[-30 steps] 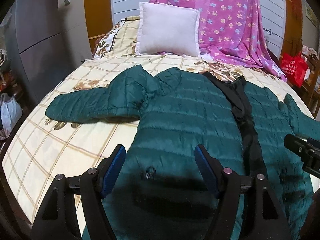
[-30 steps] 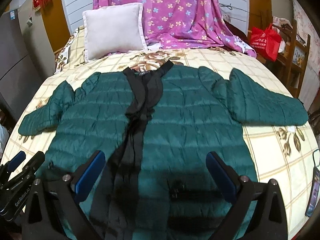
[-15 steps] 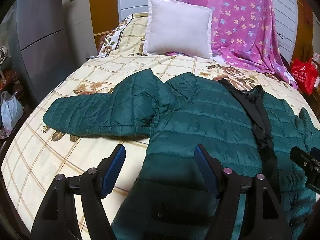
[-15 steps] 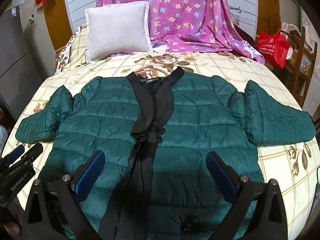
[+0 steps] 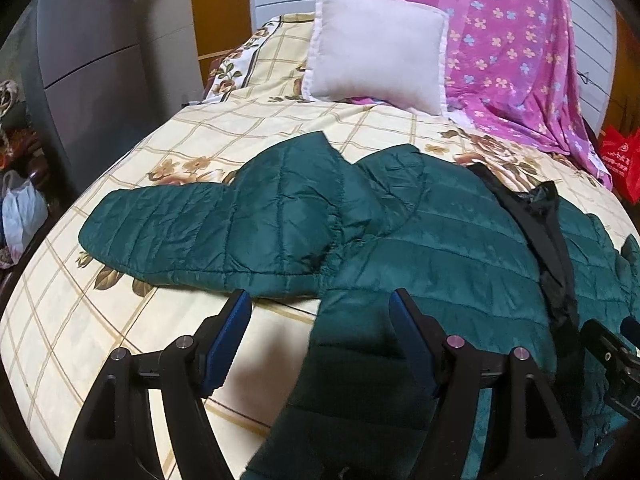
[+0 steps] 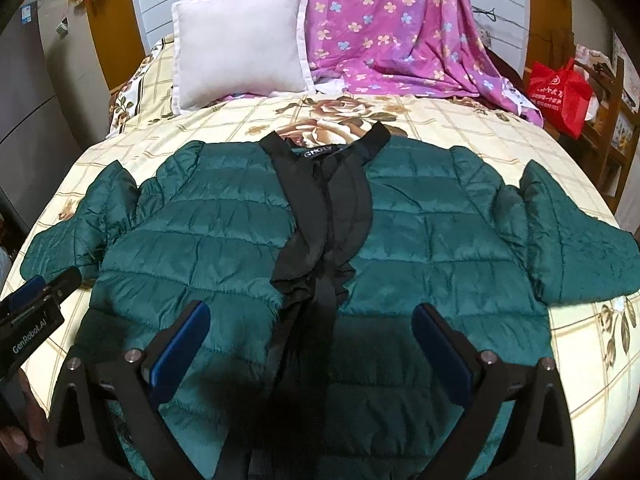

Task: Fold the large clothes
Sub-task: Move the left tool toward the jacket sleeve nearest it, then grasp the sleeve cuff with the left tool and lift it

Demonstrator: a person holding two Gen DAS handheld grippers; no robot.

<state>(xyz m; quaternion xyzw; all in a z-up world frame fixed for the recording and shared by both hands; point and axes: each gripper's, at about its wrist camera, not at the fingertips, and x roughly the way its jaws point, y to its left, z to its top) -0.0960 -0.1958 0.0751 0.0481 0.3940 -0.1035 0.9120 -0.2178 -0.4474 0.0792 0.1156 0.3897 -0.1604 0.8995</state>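
Hovering left gripper [image 5: 320, 344], fingers [image 5: 228, 340] spread, over jacket [image 5: 420, 240]

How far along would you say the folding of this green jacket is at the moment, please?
Done: the green jacket lies spread flat, front up, on the bed, both sleeves out sideways. In hand: nothing; the left tongs and right tongs hover open above its lower part, gripping no fabric. Left: every fold, sleeves and body alike.

jacket [image 6: 248, 240] flat on bed [image 6: 460, 120]; pillow [image 6: 240, 48] behind.
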